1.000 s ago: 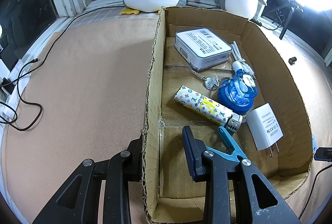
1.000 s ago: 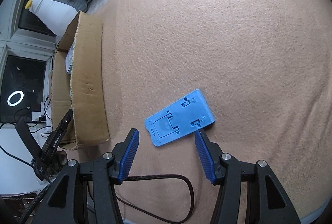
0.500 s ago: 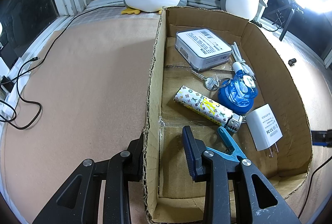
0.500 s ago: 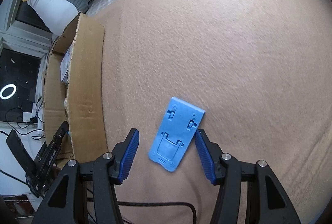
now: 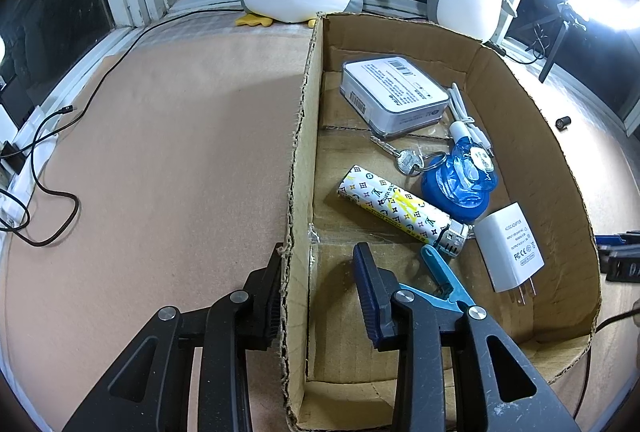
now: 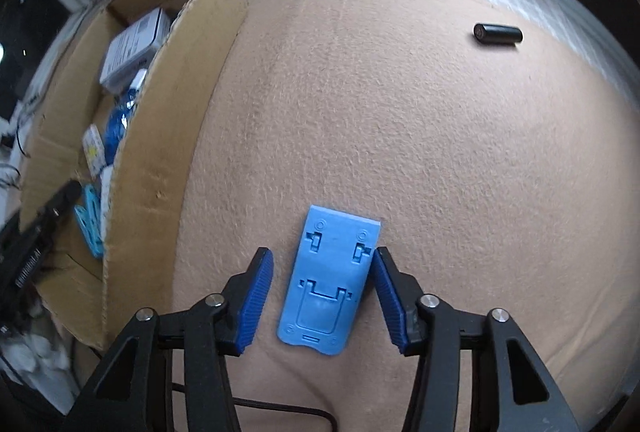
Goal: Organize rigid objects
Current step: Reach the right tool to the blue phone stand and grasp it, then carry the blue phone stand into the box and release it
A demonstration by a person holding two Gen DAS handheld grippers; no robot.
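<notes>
Now the right tool (image 6: 322, 292) points steeply down, its jaws just closing around the blue stand (image 6: 330, 282) lying flat on the tan counter (image 6: 400, 132); the right pad touches it. Left tool (image 5: 320, 296) pinches the cardboard box's (image 5: 532, 120) near wall.

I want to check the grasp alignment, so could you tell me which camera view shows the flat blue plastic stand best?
The right wrist view: the blue stand lies flat on the tan cloth, whole and unobstructed, between the right gripper's closing jaws. The left wrist view does not show it, only the cardboard box and its contents.
</notes>
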